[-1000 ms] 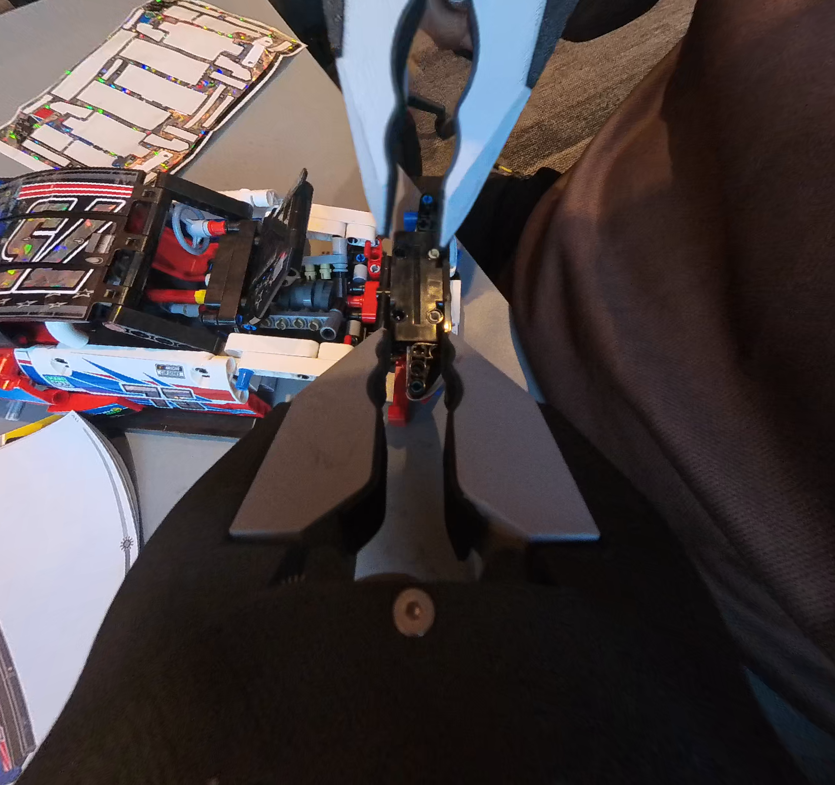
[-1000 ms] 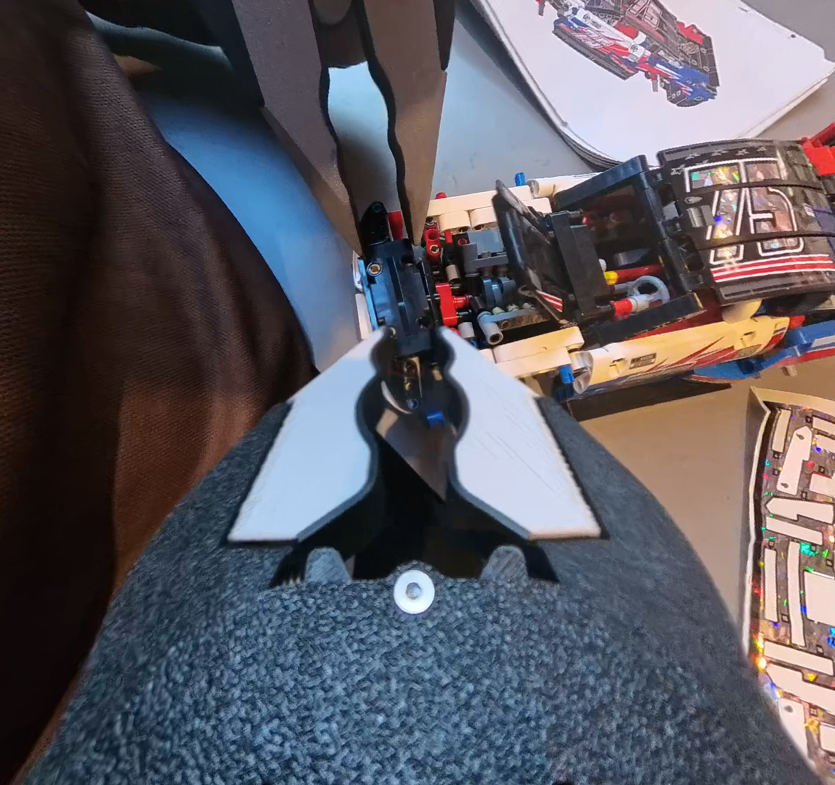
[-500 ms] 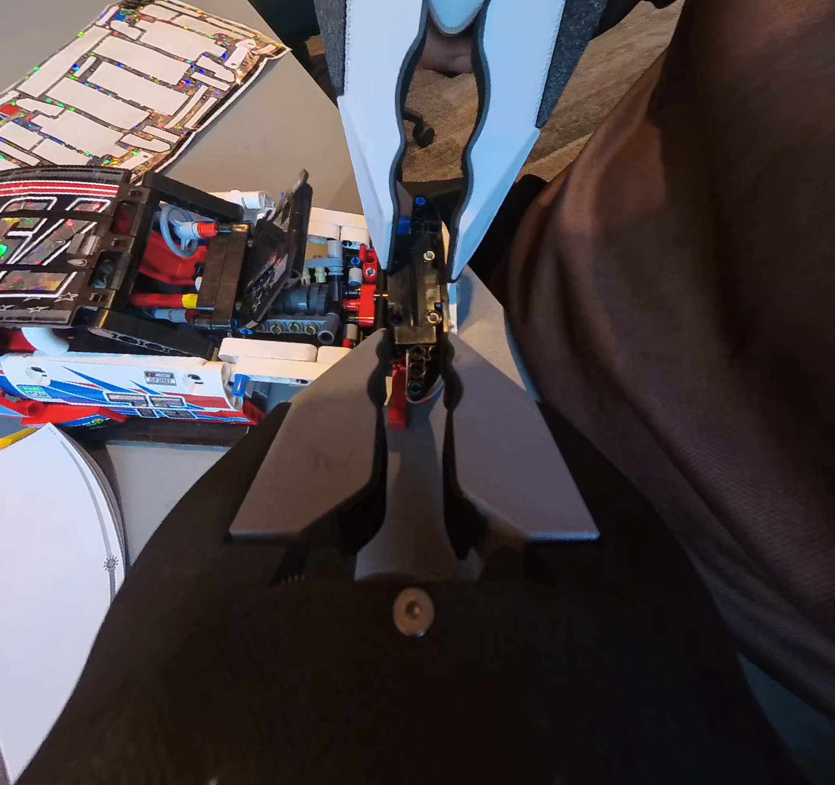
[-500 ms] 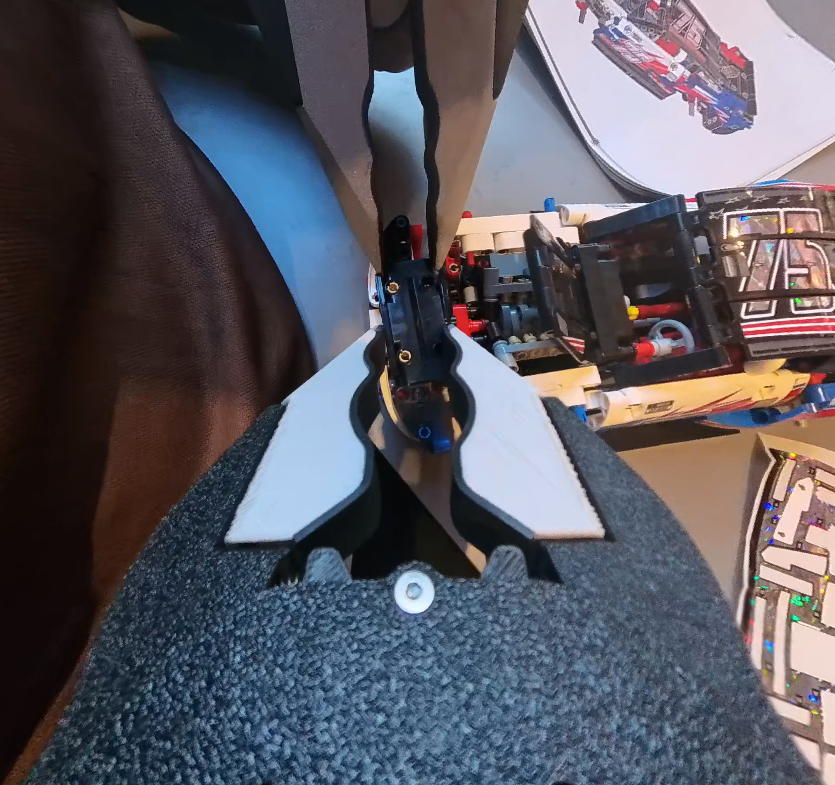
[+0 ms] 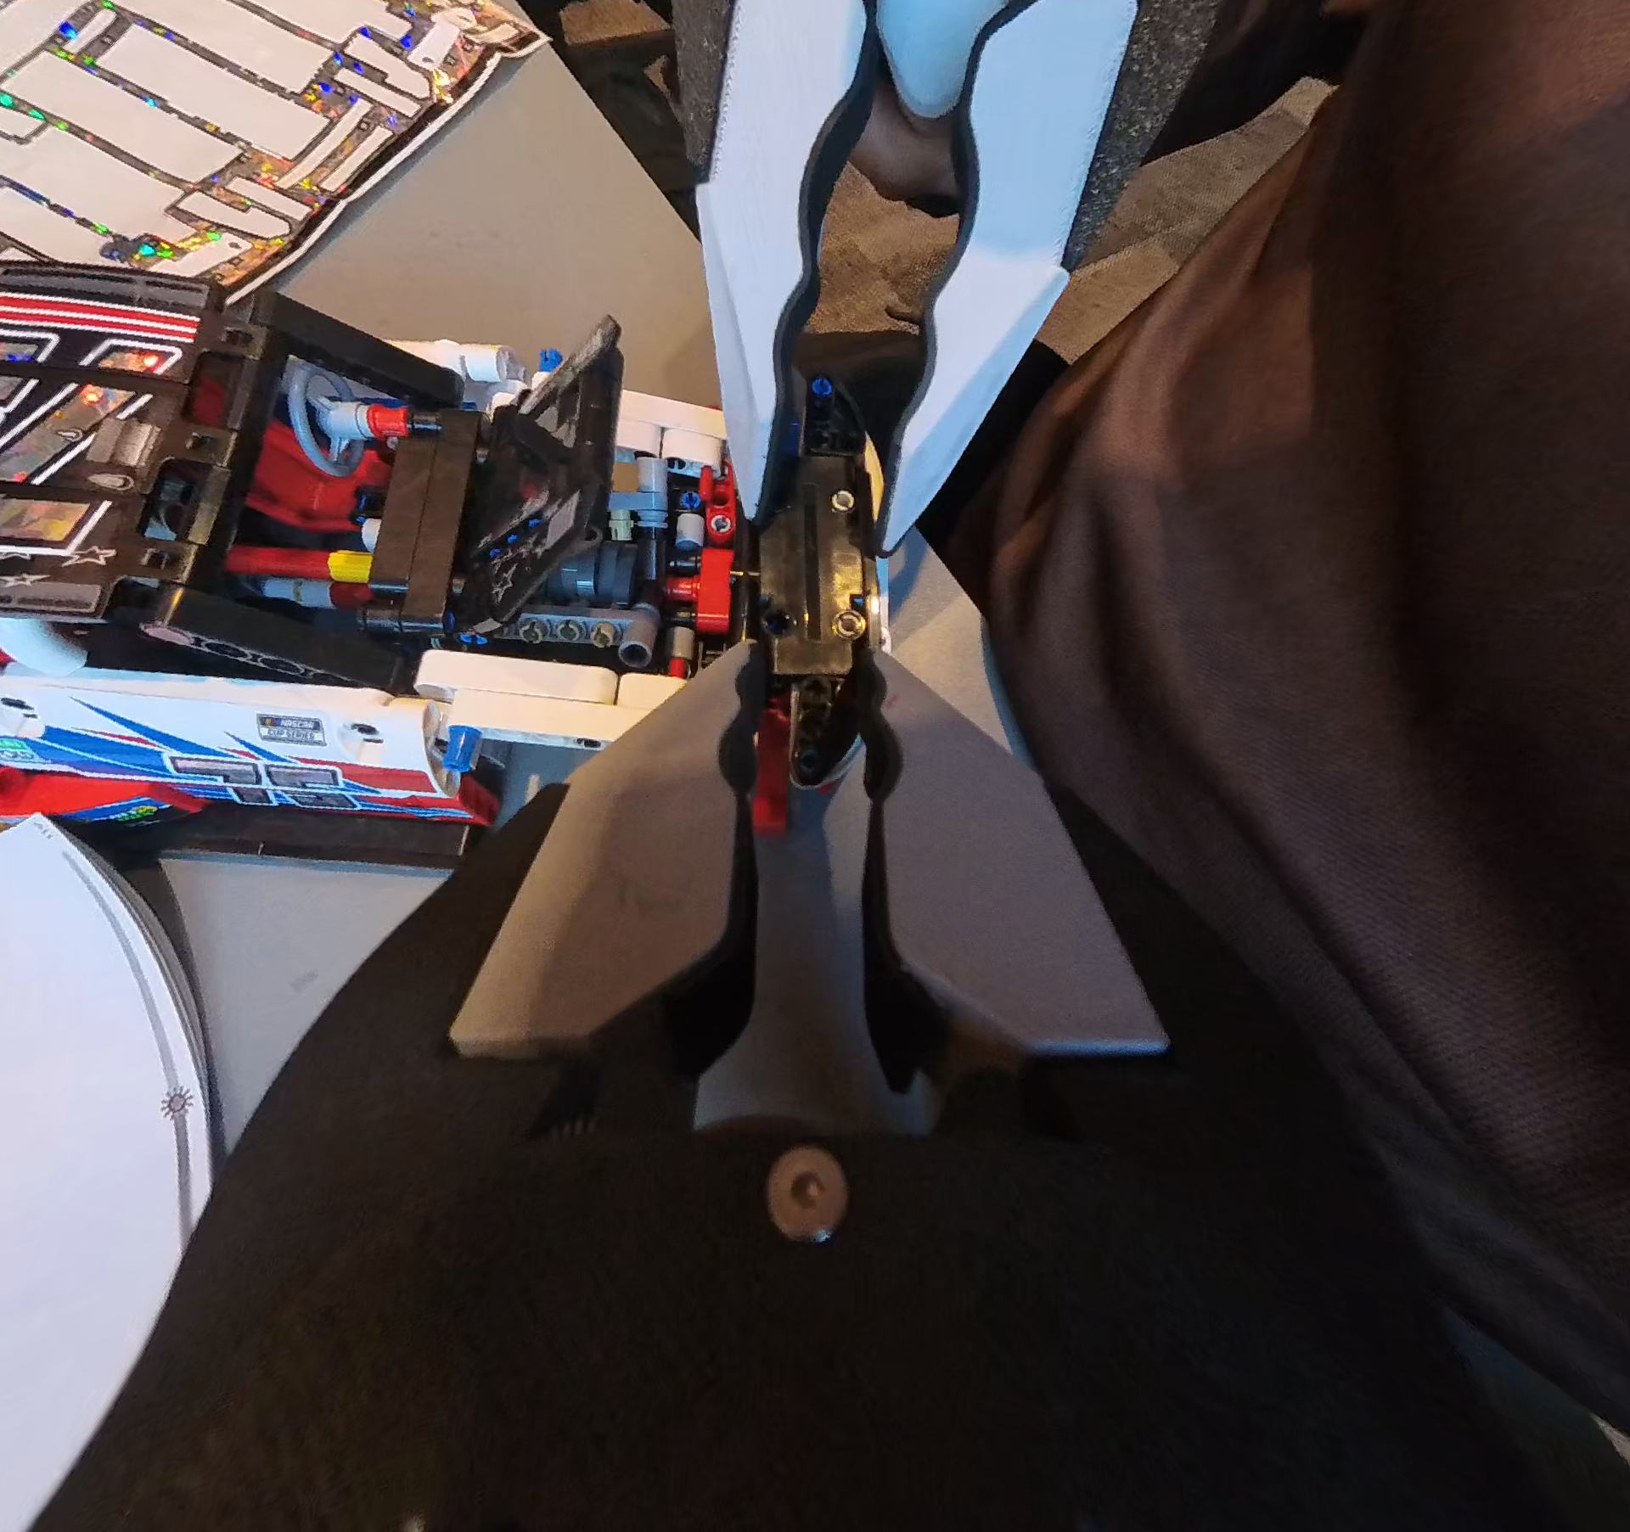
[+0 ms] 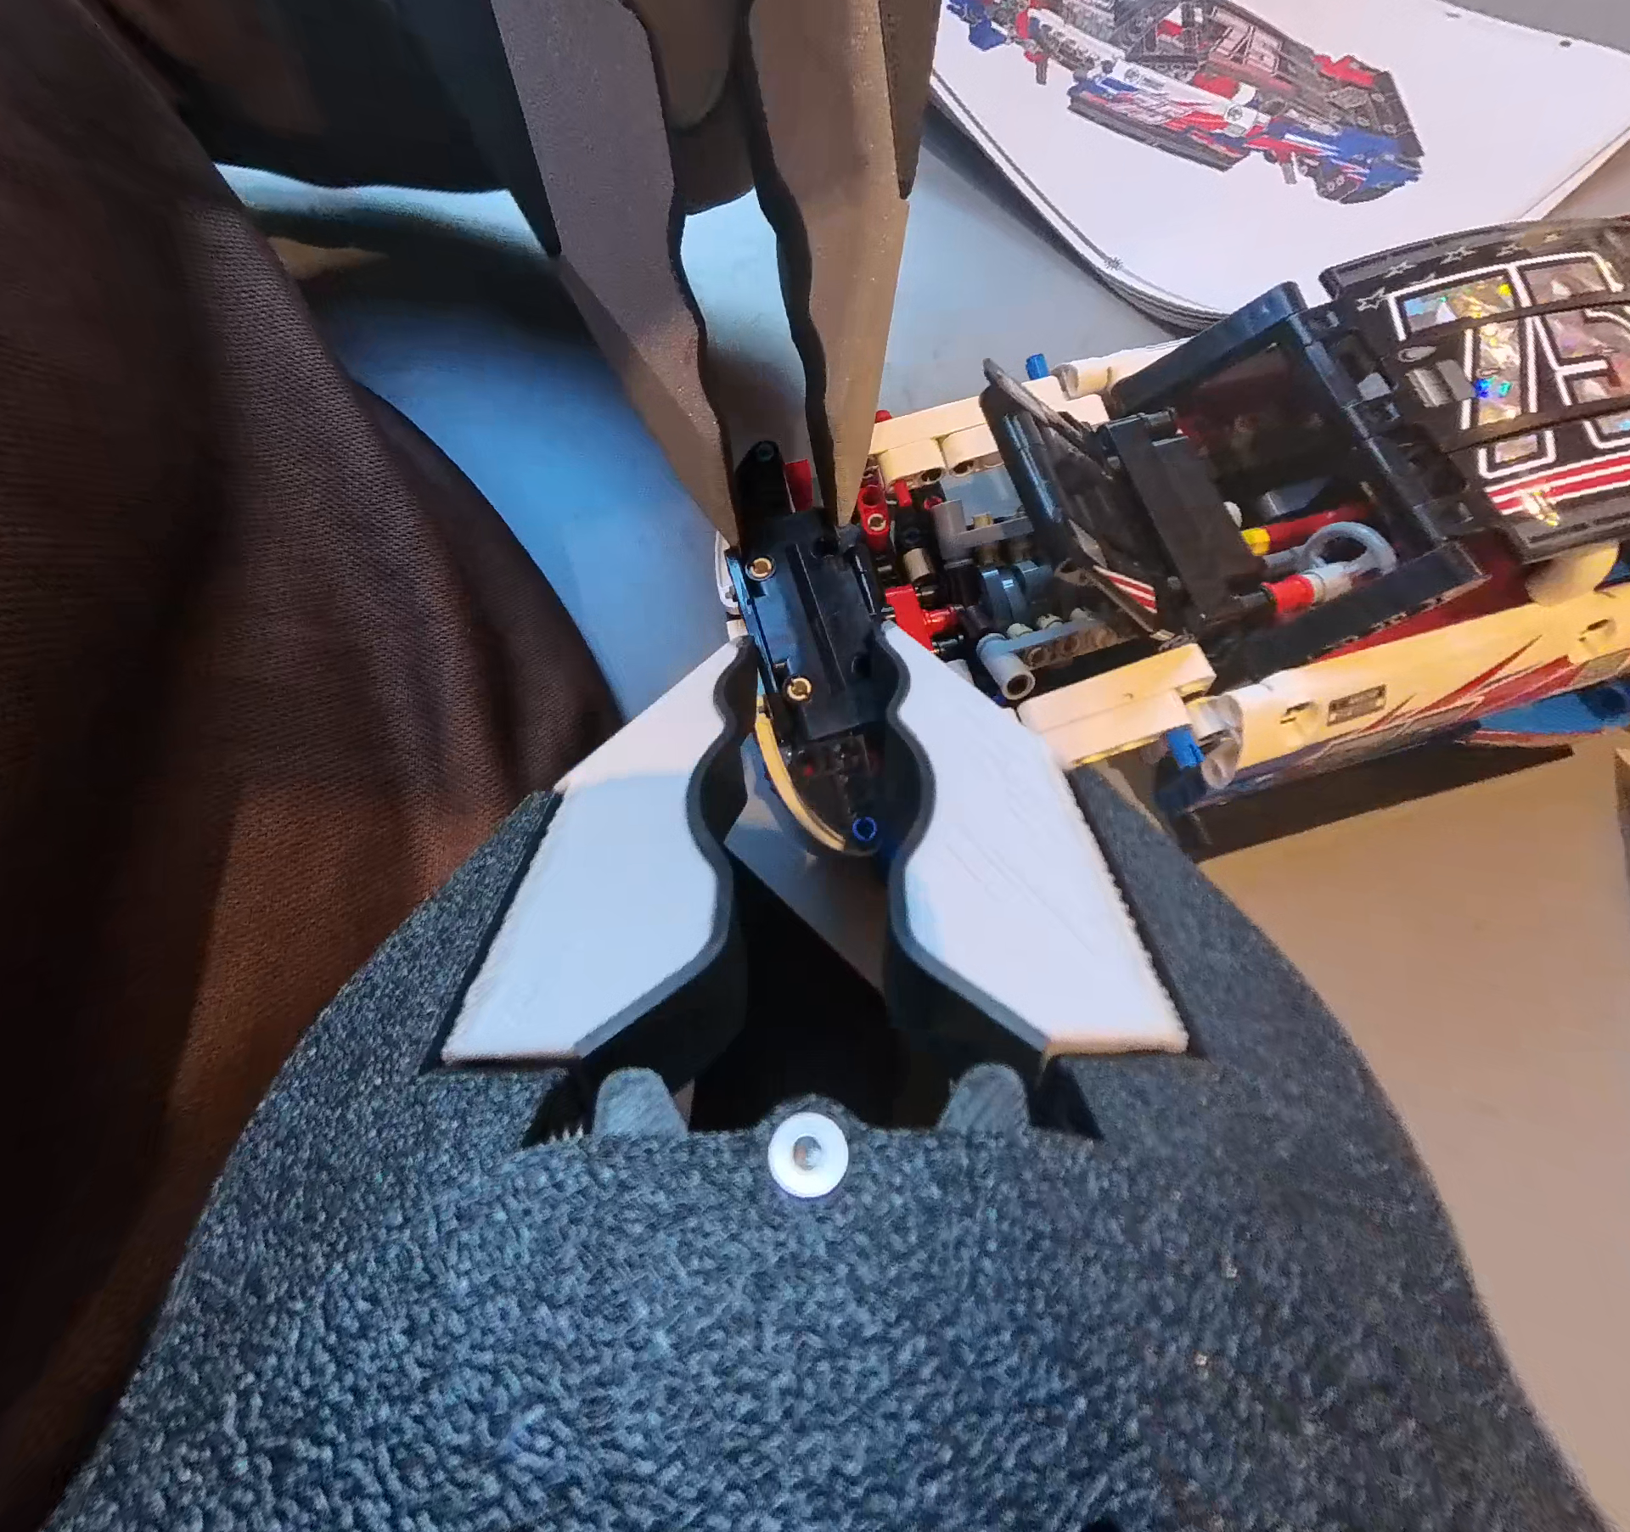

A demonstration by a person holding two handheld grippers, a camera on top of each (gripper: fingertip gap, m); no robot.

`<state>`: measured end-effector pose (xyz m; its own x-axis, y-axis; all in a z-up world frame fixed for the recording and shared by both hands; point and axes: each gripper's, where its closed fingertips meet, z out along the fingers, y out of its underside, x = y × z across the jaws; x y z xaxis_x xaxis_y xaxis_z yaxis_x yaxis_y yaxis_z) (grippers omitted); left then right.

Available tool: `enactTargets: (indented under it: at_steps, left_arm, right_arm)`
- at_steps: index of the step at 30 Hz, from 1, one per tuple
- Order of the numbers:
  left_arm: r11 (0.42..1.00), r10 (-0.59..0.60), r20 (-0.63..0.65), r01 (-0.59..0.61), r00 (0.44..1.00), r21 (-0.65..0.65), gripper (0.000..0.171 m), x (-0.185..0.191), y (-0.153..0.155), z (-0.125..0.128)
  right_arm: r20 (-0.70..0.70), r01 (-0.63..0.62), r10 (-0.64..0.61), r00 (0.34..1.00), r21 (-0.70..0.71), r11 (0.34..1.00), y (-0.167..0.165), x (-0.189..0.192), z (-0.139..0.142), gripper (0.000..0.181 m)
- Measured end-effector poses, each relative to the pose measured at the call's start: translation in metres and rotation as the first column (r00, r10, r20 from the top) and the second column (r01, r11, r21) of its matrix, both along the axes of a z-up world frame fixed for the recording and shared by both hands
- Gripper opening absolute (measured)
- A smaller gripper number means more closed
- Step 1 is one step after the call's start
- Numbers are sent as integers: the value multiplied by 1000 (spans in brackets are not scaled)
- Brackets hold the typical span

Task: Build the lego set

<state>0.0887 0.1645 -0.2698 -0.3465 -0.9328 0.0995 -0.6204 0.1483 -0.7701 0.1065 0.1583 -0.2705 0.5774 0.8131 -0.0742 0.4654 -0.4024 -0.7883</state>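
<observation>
Partly built red, white and blue lego race car [image 5: 291, 608] lies on grey tabletop [image 5: 494, 202]. Black lego block [image 5: 811, 573] at car's front end. Left gripper [image 5: 807, 670] jaws clenched on block from one side; right gripper [image 6: 816, 661] jaws clenched on same block from opposite side. Holographic sticker sheet [image 5: 203, 96] beyond car; open instruction booklet [image 6: 1235, 123] beside it.
</observation>
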Motion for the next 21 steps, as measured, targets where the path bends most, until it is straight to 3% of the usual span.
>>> enactTargets:
  at_steps: [8, 15, 16, 21]
  left_arm:
    - [997, 65, 7, -65, 998, -45, 14, 7, 1, 3]
    - [998, 57, -6, -57, 998, 26, 11, 8, 3, 2]
    - [997, 60, -1, -60, 998, 45, 5, 9, 4, 2]
    - [998, 55, 15, -56, 998, 40, 5, 9, 3, 2]
  right_arm:
    - [-28, 17, -17, 999, 0, 1000, 2, -2, 1, 28]
    - [-102, 41, -46, 994, -47, 998, 4, -1, 3, 26]
    - [-98, 52, -57, 994, -55, 997, 5, 2, 3, 13]
    - [-38, 26, -29, 999, -87, 996, 4, 5, 2, 19]
